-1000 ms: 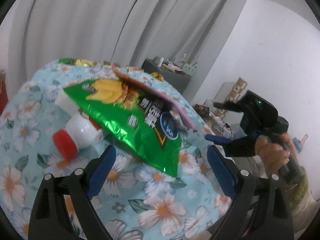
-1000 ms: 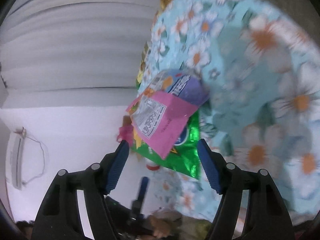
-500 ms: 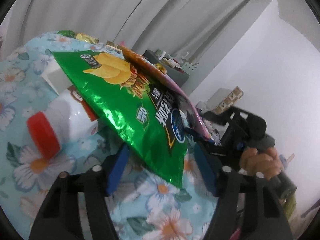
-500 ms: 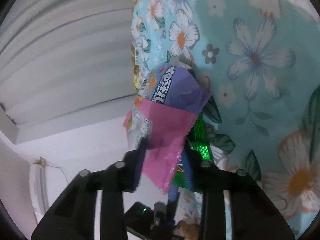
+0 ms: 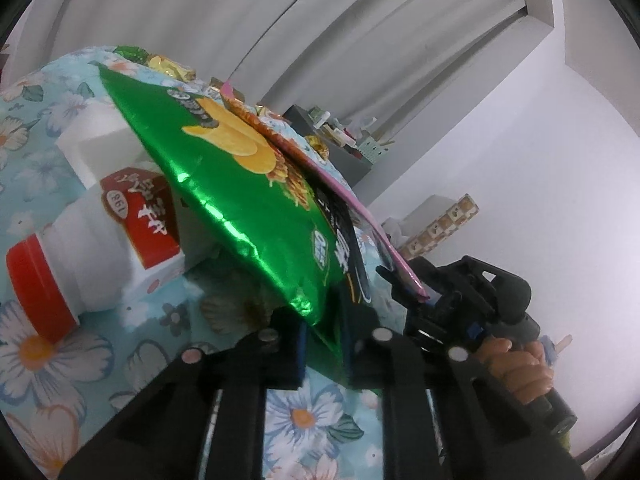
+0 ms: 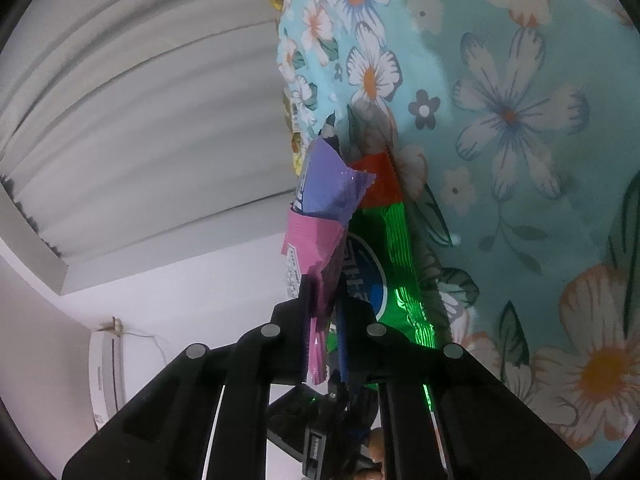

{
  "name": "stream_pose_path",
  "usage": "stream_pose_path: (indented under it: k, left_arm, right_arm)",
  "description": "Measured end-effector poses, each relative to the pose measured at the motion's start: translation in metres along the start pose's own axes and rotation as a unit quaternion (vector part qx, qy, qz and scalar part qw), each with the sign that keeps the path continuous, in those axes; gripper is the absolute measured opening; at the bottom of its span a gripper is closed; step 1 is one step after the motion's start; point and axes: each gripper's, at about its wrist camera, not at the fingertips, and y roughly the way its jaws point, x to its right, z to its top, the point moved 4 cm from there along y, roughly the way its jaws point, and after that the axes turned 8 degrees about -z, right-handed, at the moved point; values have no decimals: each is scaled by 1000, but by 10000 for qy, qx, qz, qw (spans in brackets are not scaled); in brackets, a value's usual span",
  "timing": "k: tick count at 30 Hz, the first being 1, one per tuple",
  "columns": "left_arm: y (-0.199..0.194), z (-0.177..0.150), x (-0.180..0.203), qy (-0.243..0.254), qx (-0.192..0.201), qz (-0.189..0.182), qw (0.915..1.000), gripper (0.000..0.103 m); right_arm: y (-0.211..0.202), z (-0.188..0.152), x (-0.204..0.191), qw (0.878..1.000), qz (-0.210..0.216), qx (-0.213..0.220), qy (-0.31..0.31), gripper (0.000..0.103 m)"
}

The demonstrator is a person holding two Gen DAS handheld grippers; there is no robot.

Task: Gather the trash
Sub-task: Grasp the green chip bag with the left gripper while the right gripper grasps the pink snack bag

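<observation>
L hand-held gripper pinches the near corner of the green chip bag; both blue pads are pressed onto the foil, and the bag slopes up and away from the jaws over the bench, which has a floral cloth. Bag's far end sits by gold wrappers at the far edge of the bench.

R hand-held gripper pinches the pink wrapper, jaws squeezed tight on its near edge. The wrapper has a purple upper part and lies on top of the chip bag, just R of it in the L wrist view. In that view the R gripper shows at near R, clamped on the pink tip, w/ the person's hand on its handle.

White bottle w/ red cap and red label lies on its side on the bench, L of the bag and partly under it, cap toward the camera. A white block lies just behind the bottle, touching it.

Bkgd: grey curtains, a dark cabinet w/ small items on top, white wall. AC unit shows in the R wrist view.
</observation>
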Motion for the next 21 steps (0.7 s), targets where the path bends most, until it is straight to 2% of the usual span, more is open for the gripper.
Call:
stream_pose_path:
  k: [9, 21]
  left_arm:
    - [-4, 6, 6, 165, 156, 9, 9997, 4]
    - [-15, 10, 20, 541, 373, -14, 9978, 1]
  right_arm:
    - [-3, 4, -7, 9994, 330, 81, -121, 5]
    - [-28, -2, -29, 9961, 720, 250, -436, 5]
